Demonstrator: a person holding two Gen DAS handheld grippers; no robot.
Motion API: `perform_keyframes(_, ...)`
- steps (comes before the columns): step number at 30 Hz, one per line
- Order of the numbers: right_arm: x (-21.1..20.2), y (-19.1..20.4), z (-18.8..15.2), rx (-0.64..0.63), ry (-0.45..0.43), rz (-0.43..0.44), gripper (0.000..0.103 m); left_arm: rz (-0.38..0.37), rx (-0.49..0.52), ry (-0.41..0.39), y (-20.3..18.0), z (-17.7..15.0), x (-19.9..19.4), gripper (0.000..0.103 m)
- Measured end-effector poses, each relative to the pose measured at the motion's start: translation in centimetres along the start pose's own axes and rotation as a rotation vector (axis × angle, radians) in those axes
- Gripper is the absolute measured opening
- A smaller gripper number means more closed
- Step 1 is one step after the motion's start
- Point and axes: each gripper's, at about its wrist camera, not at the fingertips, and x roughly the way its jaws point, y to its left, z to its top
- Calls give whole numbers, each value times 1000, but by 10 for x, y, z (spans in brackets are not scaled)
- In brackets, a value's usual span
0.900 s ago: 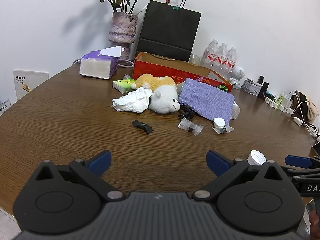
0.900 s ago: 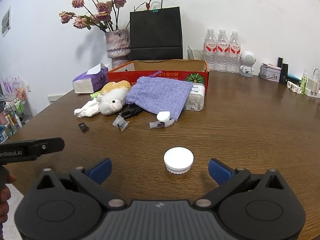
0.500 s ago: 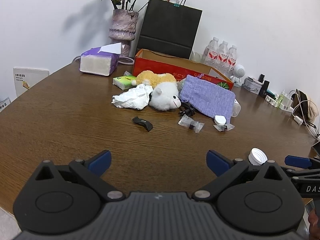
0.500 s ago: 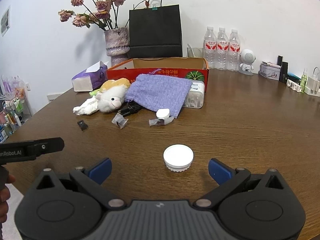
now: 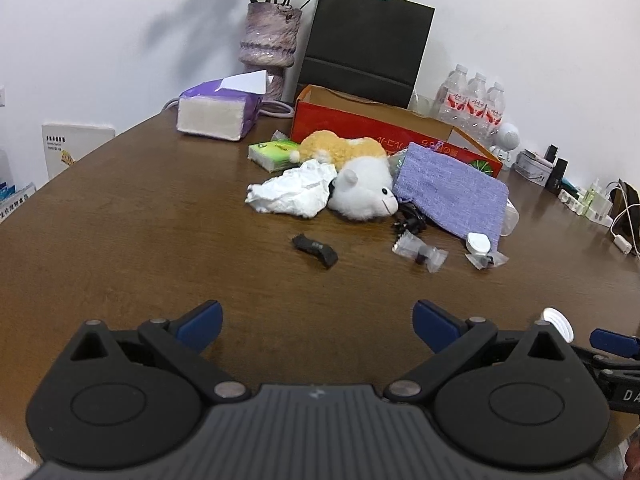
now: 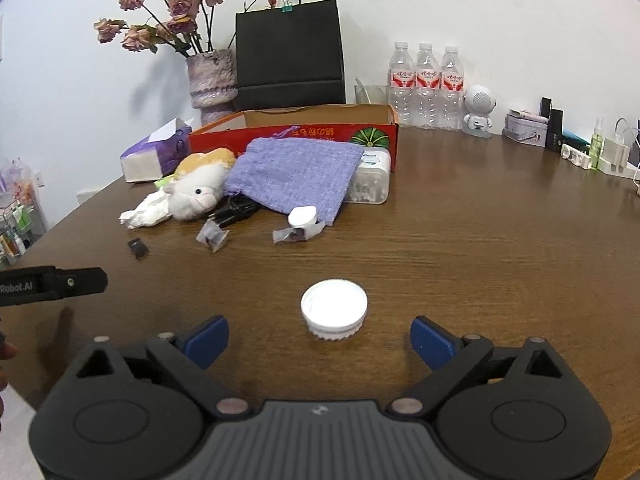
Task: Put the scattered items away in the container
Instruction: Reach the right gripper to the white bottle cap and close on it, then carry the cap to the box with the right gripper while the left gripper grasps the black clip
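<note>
The right wrist view shows the white ribbed cap [image 6: 334, 308] whole, lying flat on the brown wooden table [image 6: 480, 264] just ahead of the right gripper [image 6: 320, 340], whose blue-padded jaws stand wide apart with nothing between them. In the left wrist view only a sliver of that cap shows past the gripper's housing at the far right. That view looks instead over a small black clip [image 5: 315, 249] lying alone on bare wood, well ahead of the left gripper [image 5: 316, 324], which is likewise spread wide and empty.

The red cardboard box [image 6: 296, 128] sits open-topped at the back of the table, against a black paper bag [image 6: 290, 52]. Heaped against its front wall are a purple cloth pouch [image 6: 296, 172], a white and yellow plush toy [image 5: 360, 184], crumpled white paper [image 5: 294, 192], a green packet [image 5: 274, 152] and a black cable [image 6: 236, 210]. Only the right view shows the clear tub of cotton swabs [image 6: 370, 180] tucked under the pouch's right end. Two small clear plastic packets [image 5: 420, 250] and a small white round piece [image 5: 478, 242] lie just in front of the heap.

Between both grippers and the heap the tabletop is open wood. The right half of the table is bare up to the bottles and gadgets along the far wall. The table's rounded edge curves away at the left, with a tissue pack [image 5: 218, 110] near it.
</note>
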Motion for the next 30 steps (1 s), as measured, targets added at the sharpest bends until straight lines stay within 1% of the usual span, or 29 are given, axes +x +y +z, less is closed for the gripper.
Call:
perform_keyframes(1, 4, 0, 1, 2, 2, -1, 92, 0, 3, -3, -1, 2, 2, 103)
perform_keyframes(3, 10, 0, 2, 4, 8, -3, 86, 2, 6, -2, -2, 6, 7, 103)
perform_keyframes(7, 21, 2, 4, -11, 25, -22, 77, 14, 15, 17, -4, 12, 20, 103)
perform_keyframes(8, 23, 3, 4, -22, 24, -32, 70, 17, 16, 21, -4, 14, 23, 103)
perform_keyframes(9, 24, 4, 5, -32, 21, -32, 60, 22, 16, 26, -4, 16, 27, 103)
perform_keyframes(10, 25, 3, 7, -36, 17, -24, 52, 27, 17, 32, -4, 17, 30, 103)
perform_keyframes(11, 26, 2, 9, -31, 13, -11, 39, 34, 19, 37, -4, 19, 34, 103)
perform_keyframes(13, 28, -1, 12, -19, 14, 11, 39, 47, 24, 41, -4, 23, 40, 103)
perform_keyframes(15, 32, -2, 14, -18, 13, 15, 39, 64, 29, 44, -4, 27, 46, 100)
perform_keyframes(17, 35, -2, 17, -17, 13, 15, 39, 72, 23, 50, -3, 31, 51, 92)
perform_keyframes(19, 39, -2, 20, -15, 16, 17, 39, 76, 18, 60, -2, 35, 55, 76)
perform_keyframes(20, 40, -2, 22, -16, 18, 18, 39, 82, 18, 62, -3, 36, 57, 70)
perform_keyframes(21, 42, -2, 23, -17, 21, 21, 39, 86, 16, 65, -4, 38, 58, 68)
perform_keyframes(24, 46, -2, 27, -20, 26, 37, 39, 95, -6, 87, -6, 42, 60, 68)
perform_keyframes(26, 49, -3, 29, -27, 27, 49, 39, 113, -4, 97, -10, 43, 62, 64)
perform_keyframes(29, 51, -5, 30, -38, 27, 60, 39, 169, 29, 98, -19, 44, 66, 41)
perform_keyframes(30, 52, -6, 31, -42, 28, 62, 39, 187, 39, 96, -21, 44, 67, 37)
